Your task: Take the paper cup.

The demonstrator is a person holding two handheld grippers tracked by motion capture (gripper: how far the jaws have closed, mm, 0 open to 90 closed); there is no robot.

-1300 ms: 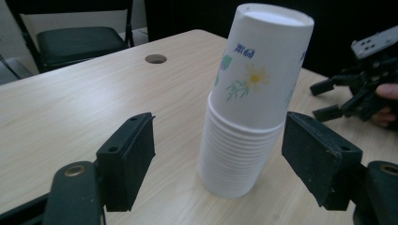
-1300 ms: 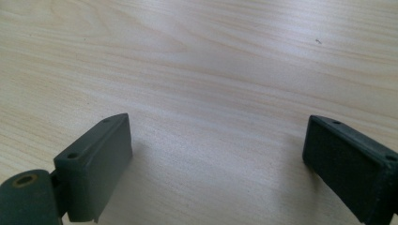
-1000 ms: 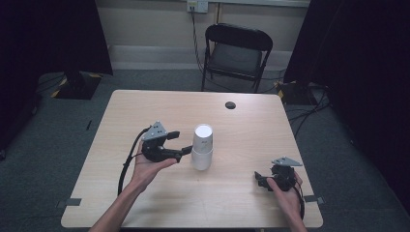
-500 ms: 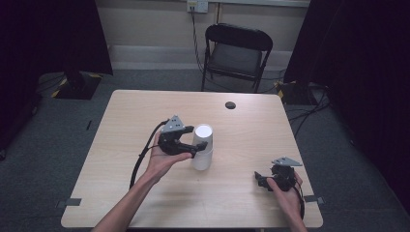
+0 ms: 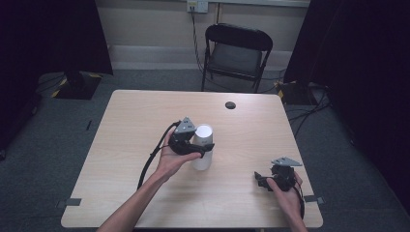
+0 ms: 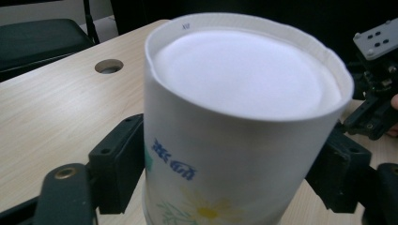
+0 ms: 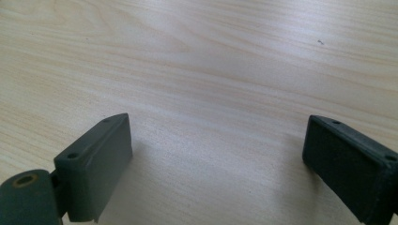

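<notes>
A white paper cup (image 5: 203, 133) with blue print and a yellow flower stands upside down near the middle of the wooden table (image 5: 125, 125). My left gripper (image 5: 200, 148) reaches it from the left. Its jaws have just been closing, and they now press on both sides of the cup (image 6: 234, 117), one pad (image 6: 117, 164) on each flank. My right gripper (image 5: 261, 179) rests low at the table's front right, held by a hand. It stands open over bare wood (image 7: 216, 173) with nothing between its pads. The left gripper view also shows it (image 6: 375, 93) beyond the cup.
A small round dark grommet (image 5: 230, 105) sits in the table near its far edge. A black folding chair (image 5: 237, 53) stands behind the table. The left gripper's cable (image 5: 147, 164) loops across the table beside the forearm.
My left hand has moved right to the cup, and its jaws now sit around the cup and grip it. The cup and the right hand have stayed put.
</notes>
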